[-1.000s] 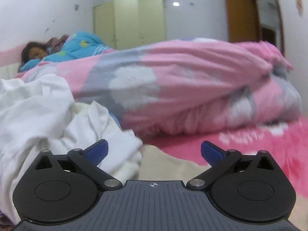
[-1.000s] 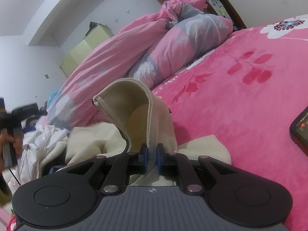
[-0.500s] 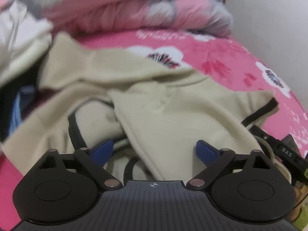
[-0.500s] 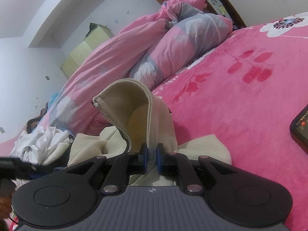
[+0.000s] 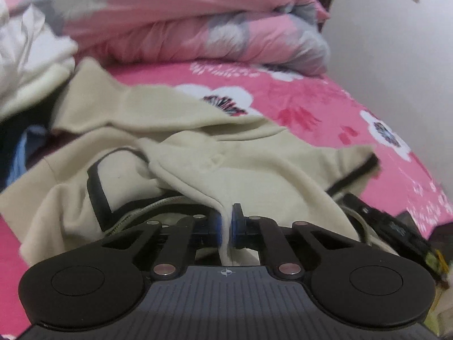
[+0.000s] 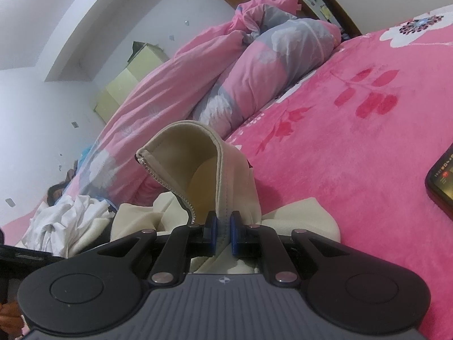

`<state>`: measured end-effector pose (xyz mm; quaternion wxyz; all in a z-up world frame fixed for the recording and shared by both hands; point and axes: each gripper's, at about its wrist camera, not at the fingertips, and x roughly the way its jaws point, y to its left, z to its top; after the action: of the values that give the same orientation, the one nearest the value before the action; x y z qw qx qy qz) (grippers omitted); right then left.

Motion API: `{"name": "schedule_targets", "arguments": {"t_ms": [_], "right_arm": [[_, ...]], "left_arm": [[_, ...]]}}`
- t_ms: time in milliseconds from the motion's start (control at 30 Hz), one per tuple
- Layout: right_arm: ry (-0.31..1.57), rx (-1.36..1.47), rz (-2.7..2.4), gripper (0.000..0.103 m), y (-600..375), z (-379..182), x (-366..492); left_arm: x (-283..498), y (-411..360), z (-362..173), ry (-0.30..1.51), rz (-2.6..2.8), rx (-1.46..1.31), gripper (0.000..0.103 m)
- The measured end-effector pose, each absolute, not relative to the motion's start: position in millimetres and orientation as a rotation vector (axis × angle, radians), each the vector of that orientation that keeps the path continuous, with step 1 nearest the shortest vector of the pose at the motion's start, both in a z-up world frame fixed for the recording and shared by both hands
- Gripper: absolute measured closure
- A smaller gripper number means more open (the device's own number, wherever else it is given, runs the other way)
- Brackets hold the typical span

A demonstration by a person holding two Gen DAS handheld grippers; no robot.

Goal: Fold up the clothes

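Your left gripper (image 5: 225,223) has just been closing and now pinches a hem of the cream jacket (image 5: 240,170) low in frame, while your right gripper (image 6: 223,228) clamps its zippered edge upright, so both can spread it across the pink bed (image 6: 354,147).

Both grippers' jaws clamped tight
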<state>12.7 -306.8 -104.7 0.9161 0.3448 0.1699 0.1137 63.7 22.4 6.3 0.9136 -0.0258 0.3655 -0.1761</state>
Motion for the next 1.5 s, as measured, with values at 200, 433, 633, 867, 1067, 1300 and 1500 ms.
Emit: {"name": "schedule_targets", "arguments": {"t_ms": [200,433,633,867,1067,1300,1500], "right_arm": [[0.349,0.712,0.233,0.093,-306.7,-104.9,12.9],[0.381,0.702,0.235,0.092,-305.7,-102.1,13.3],[0.424,0.628,0.241,0.085,-302.5,-89.1,4.9],[0.316,0.585,0.21,0.068,-312.6,-42.9,-45.2],[0.405,0.58,0.511,0.056,-270.9,7.9,-5.2],[0.854,0.593,0.807,0.057,-226.7,-18.5,56.7],[0.777,0.392,0.926,0.057,-253.5,-29.1,-35.2]], "left_arm": [[-1.3,1.4,21.6,0.624,-0.543,0.069,0.1],[-77.4,-32.5,11.6,0.514,-0.742,0.341,0.1],[-119.6,-44.3,-18.1,0.504,-0.817,0.663,0.08],[-126.5,-14.6,-17.8,0.509,-0.822,0.617,0.057],[-139.7,9.1,-5.1,0.487,-0.775,0.533,0.053],[-146.7,66.7,12.4,0.486,-0.592,0.42,0.046],[-95.8,88.7,29.3,0.489,-0.454,0.255,0.042]]}}
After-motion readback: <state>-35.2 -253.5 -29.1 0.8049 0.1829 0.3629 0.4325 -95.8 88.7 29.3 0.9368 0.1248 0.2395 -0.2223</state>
